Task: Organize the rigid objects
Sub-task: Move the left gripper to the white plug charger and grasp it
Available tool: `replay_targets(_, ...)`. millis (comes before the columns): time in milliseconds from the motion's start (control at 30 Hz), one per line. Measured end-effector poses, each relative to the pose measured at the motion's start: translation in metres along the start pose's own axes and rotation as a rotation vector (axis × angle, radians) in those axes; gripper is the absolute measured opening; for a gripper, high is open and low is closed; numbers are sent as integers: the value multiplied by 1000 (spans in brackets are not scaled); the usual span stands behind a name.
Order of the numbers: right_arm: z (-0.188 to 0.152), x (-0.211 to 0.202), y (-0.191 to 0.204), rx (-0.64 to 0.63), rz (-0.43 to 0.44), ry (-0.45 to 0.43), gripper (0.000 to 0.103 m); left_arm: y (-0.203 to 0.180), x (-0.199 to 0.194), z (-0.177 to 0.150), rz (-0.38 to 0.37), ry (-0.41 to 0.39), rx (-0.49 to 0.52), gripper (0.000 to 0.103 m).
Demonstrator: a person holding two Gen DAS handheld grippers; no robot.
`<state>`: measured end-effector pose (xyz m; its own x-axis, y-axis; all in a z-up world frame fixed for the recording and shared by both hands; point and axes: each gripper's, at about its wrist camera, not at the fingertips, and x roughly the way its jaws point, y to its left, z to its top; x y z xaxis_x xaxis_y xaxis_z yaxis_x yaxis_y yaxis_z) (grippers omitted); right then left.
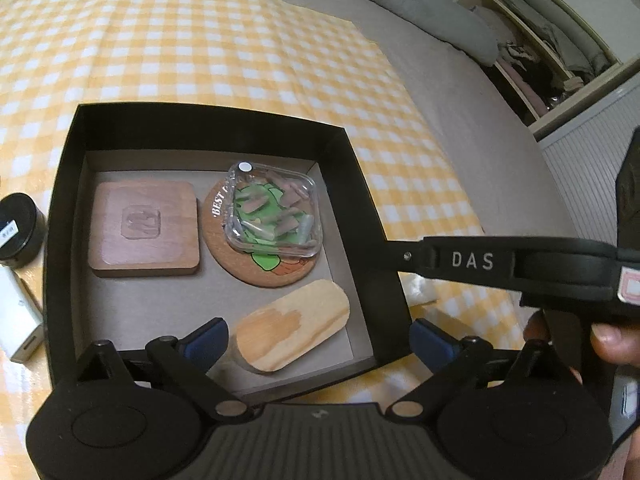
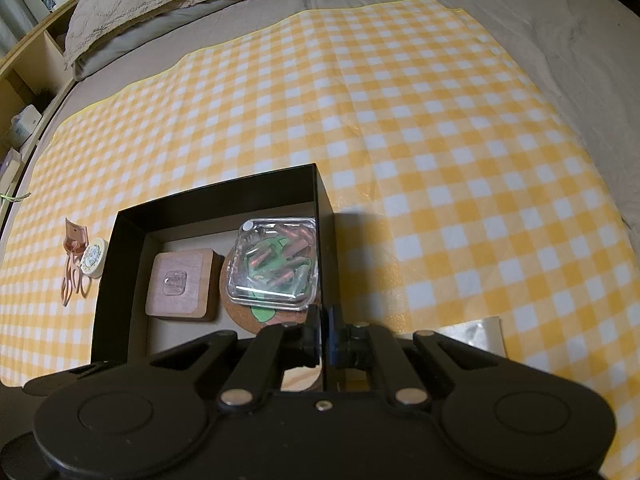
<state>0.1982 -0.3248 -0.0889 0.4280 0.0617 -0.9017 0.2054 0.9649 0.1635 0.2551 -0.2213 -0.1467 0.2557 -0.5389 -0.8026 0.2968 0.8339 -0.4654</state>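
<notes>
Gaping left tongs (image 1: 318, 340) hover over the wooden oval (image 1: 290, 326); right tongs (image 2: 325, 334) pinch the box (image 1: 360, 184) wall.

A box (image 1: 64, 184) sits on the cloth (image 1: 200, 40) on the bed (image 1: 460, 100). Inside, a square coaster (image 1: 144, 228) lies left of a round coaster (image 1: 224, 236) carrying a case (image 1: 276, 208); a wooden block (image 1: 292, 324) lies nearer.

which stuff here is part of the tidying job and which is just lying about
Job: black box, square wooden block, round cork coaster, clear plastic case, oval wood piece, black jar, white charger.

Lying about: pillow, shelves.
</notes>
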Motion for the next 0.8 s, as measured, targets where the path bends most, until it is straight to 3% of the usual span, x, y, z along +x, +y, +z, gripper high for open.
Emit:
replay_targets(433, 0, 1, 3, -5, -16, -2, 4, -4, -35, -7, 25, -33, 105, 102)
replay_targets(800, -1, 1, 4, -11, -25, -3, 4, 12, -94, -1, 46, -136, 145, 102)
